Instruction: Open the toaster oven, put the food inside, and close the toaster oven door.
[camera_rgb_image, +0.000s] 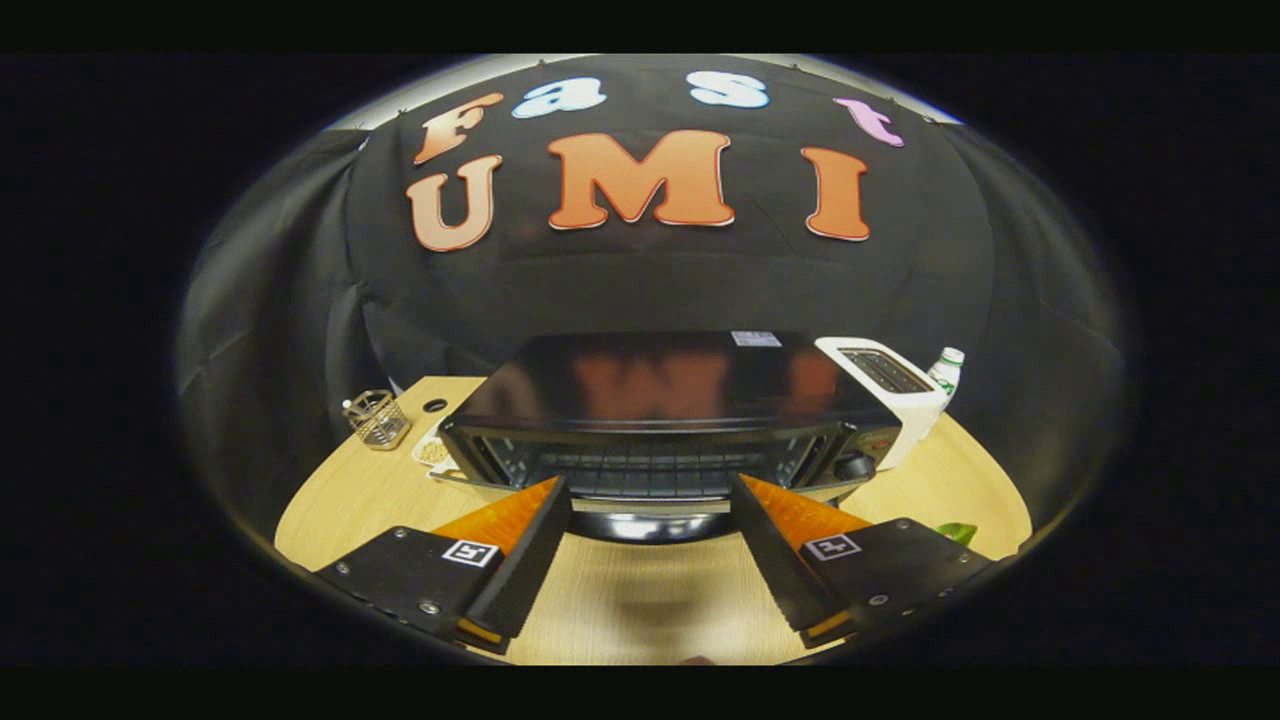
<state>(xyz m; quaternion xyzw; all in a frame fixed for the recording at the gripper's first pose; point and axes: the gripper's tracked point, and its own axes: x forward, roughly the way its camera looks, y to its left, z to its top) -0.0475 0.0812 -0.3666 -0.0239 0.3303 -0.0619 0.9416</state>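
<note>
As we hold the tongs (650, 490) spread wide and empty over the bench (640, 600), we count one toaster oven (670, 420) just ahead, door down, and one white toaster (890, 395) beyond-right.

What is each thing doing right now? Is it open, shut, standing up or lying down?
toaster oven: on the table, door looks lowered, rack inside visible.
gripper: open, fingers spread just before the oven's front, holding nothing.
white toaster: upright beside the oven, slots empty.
bottle: upright behind the toaster, cap on.
wire holder: upright on the table.
</note>
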